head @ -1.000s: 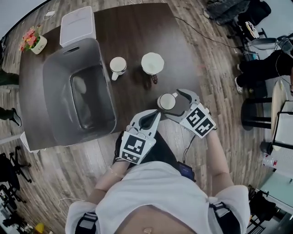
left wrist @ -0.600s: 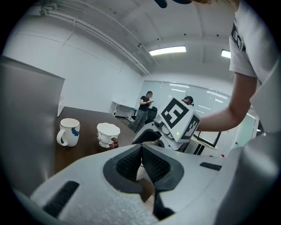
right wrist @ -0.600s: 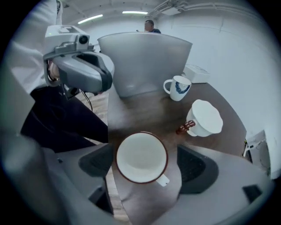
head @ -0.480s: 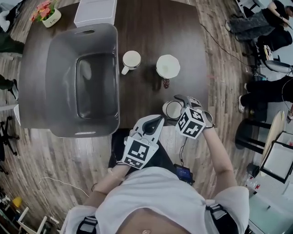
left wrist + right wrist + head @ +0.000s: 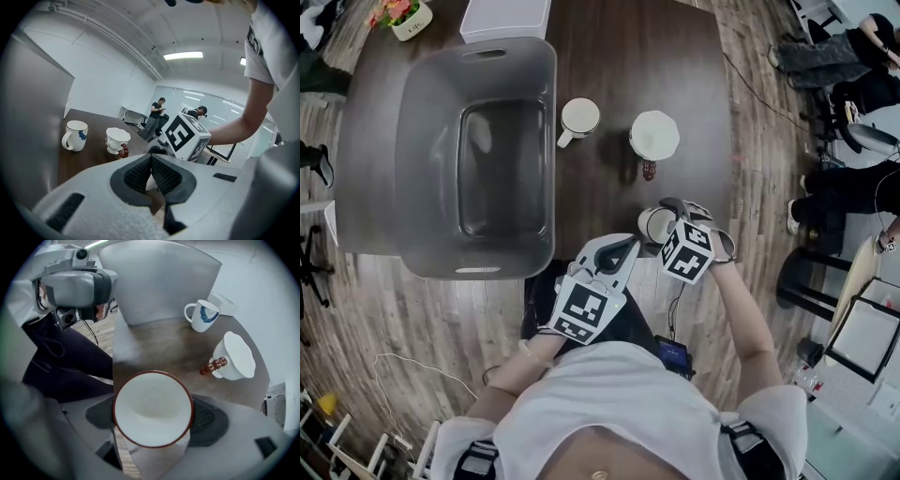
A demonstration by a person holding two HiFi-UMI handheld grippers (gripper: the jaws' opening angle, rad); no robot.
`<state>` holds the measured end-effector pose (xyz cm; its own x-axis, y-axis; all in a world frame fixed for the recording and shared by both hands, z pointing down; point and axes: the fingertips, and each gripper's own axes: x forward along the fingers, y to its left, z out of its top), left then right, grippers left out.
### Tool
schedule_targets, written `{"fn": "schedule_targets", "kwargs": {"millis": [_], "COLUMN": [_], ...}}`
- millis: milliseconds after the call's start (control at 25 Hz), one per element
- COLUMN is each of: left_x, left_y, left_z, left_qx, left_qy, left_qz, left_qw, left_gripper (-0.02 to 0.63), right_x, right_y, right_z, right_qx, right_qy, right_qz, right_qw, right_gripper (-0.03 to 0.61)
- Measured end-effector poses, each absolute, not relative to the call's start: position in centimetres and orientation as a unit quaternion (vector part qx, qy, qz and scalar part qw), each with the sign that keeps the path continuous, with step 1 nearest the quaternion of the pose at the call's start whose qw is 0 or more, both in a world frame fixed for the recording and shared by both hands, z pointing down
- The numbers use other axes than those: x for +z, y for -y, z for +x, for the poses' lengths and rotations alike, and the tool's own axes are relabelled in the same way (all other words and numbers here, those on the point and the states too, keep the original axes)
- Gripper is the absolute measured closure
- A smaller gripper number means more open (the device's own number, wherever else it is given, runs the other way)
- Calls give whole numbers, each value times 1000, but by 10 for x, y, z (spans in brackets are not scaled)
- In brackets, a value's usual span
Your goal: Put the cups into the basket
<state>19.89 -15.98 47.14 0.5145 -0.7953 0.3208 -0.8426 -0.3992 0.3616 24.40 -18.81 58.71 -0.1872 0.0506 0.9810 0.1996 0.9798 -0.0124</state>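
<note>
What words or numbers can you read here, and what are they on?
No words or numbers can be read anywhere.
Marker cube: black-and-white squares, not letters.
Sleeve print: too blurred to read.
Mug: blue picture, no words.
Red-rimmed cup: plain.

Head view looks steeply down on the counter (image 5: 619,56) from up high, with the basket (image 5: 412,141) at 10 o'clock. Left gripper view sits low and faces across the counter from further back. Right gripper view is right up against the red-rimmed cup (image 5: 152,408). All three catch the blue-print mug (image 5: 579,117) and the scalloped cup (image 5: 654,136).
</note>
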Motion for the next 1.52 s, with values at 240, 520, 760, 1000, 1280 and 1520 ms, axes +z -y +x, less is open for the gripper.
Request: {"fn": "schedule_targets", "kwargs": {"millis": [240,520,760,1000,1280,1520], "left_x": [453,403,335,288,265,264], "left_y": [160,168,180,186,165,132], "left_z": [210,222,199,153,39,-65], "left_qx": [41,14,-17,-21,-28,-42], "left_qy": [465,437,454,497,593,659], "left_qz": [847,869,871,859,800,748], "left_qw": [253,232,187,121,81,73], "left_gripper": [604,604,604,604,604,604], "right_x": [586,549,480,409,331,303], "right_y": [190,200,223,247,249,231], "right_z": [245,252,245,198,112,15], "right_qx": [-53,-41,-59,-118,-177,-212], "right_qy": [771,781,793,800,811,811], "right_qz": [-71,-66,-84,-114,-138,-171], "right_qw": [631,620,600,577,541,518], "right_gripper": [158,158,158,158,158,158]}}
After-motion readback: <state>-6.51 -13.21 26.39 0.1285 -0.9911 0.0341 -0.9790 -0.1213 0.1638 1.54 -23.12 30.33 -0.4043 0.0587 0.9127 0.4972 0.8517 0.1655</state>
